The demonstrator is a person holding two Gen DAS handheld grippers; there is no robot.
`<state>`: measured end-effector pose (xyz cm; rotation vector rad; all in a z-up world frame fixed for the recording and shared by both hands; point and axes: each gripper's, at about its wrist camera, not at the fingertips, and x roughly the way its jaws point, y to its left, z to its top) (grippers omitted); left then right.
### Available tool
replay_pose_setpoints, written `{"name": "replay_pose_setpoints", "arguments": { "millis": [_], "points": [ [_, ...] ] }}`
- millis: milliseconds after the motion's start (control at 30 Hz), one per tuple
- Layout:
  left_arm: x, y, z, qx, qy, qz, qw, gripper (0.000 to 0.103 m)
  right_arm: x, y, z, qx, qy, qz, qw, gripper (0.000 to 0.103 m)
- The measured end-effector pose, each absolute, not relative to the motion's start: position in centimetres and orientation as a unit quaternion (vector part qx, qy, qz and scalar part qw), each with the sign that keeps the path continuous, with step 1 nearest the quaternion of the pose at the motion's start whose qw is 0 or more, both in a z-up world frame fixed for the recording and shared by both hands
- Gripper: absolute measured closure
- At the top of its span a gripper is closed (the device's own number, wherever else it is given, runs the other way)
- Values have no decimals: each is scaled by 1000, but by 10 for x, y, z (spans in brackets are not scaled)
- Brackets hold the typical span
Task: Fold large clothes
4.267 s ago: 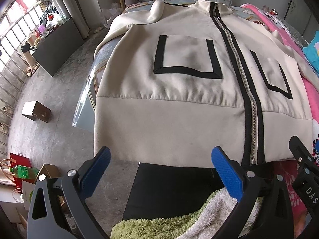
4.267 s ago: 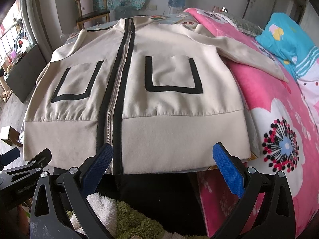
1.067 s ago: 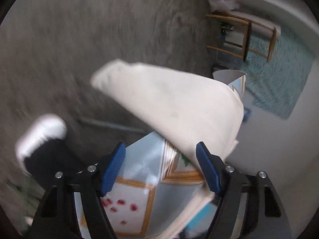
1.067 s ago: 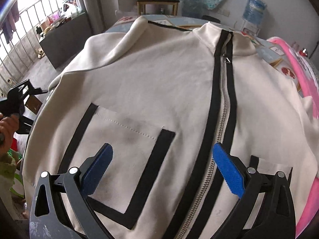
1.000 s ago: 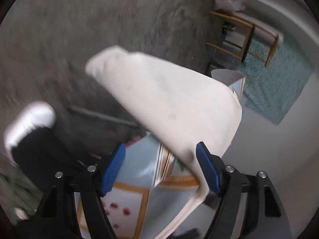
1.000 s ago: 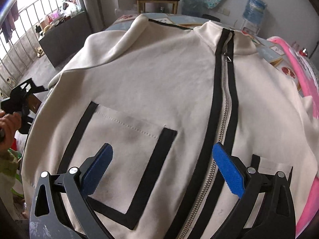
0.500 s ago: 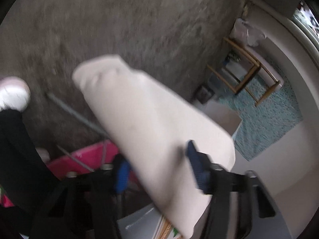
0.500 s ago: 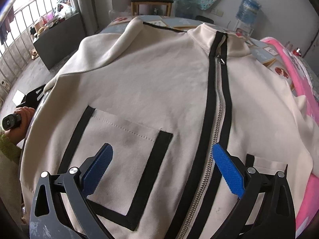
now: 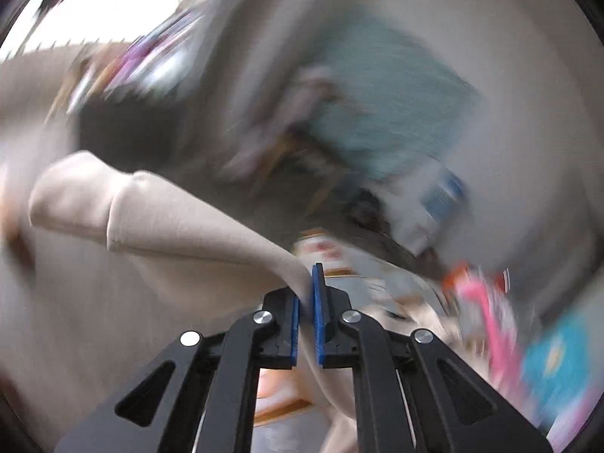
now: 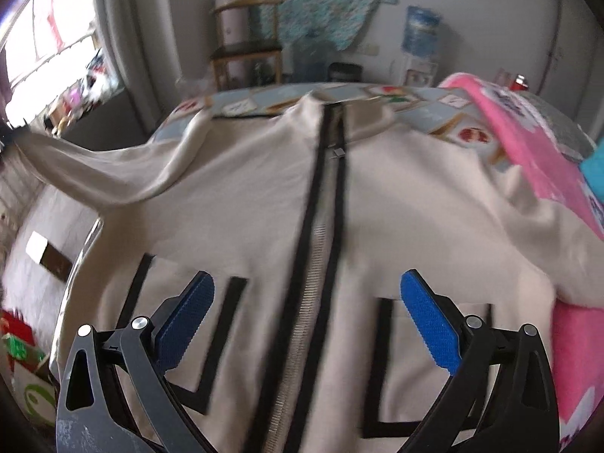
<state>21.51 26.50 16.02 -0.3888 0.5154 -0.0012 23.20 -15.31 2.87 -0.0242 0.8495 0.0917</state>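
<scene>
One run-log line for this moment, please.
left gripper: shut on sleeve, lifted | right gripper: open over jacket

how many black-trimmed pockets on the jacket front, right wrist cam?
2. Left pocket sits left of the zipper, partly behind the open right gripper; right pocket sits right of the zipper. None seem hidden.

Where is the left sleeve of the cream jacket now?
The cream jacket's left sleeve is pinched in the shut left tongs; in the right wrist view it is lifted at the far left.
</scene>
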Motion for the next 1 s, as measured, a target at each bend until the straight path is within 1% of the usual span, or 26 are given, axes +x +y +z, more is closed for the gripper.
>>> {"name": "replay_pose_setpoints", "arguments": {
  "millis": [100,167,267,367,433,467,500,533,567,600,700,800,867,933,1000],
  "points": [
    [201,160,187,-54,250,-87,963,96,224,-188,33,19,405,17,914,8],
    [192,90,175,26,272,-138,952,96,218,-205,32,37,404,5,914,7],
    [182,14,125,80,330,-206,918,93,209,-239,24,70,414,-16,908,7],
    [175,-31,58,105,406,-222,880,82,206,-258,14,79,431,-32,898,7],
    [166,-48,32,125,436,-210,866,78,208,-268,6,74,449,-32,890,7],
    [160,-53,23,133,446,-204,861,74,211,-271,2,68,458,-26,886,7],
    [158,-54,19,136,450,-200,860,65,214,-271,-1,64,464,-23,883,7],
    [155,-53,18,135,450,-197,860,61,217,-271,-4,58,469,-19,881,7],
    [152,-50,18,129,448,-193,863,52,221,-270,-8,51,475,-11,879,7],
    [149,-43,20,115,447,-188,867,46,223,-268,-11,45,481,-5,876,7],
    [147,-25,20,82,447,-159,876,37,230,-263,-25,30,498,14,866,7],
    [155,-2,13,71,459,-107,879,35,236,-259,-39,6,517,13,856,7],
    [161,16,8,56,469,-79,878,35,235,-258,-42,-6,514,17,858,7],
    [168,27,4,45,475,-57,877,35,234,-255,-35,-11,512,31,858,7],
    [175,35,0,44,477,-43,877,32,239,-253,-16,14,496,61,866,7]
  ]
}}
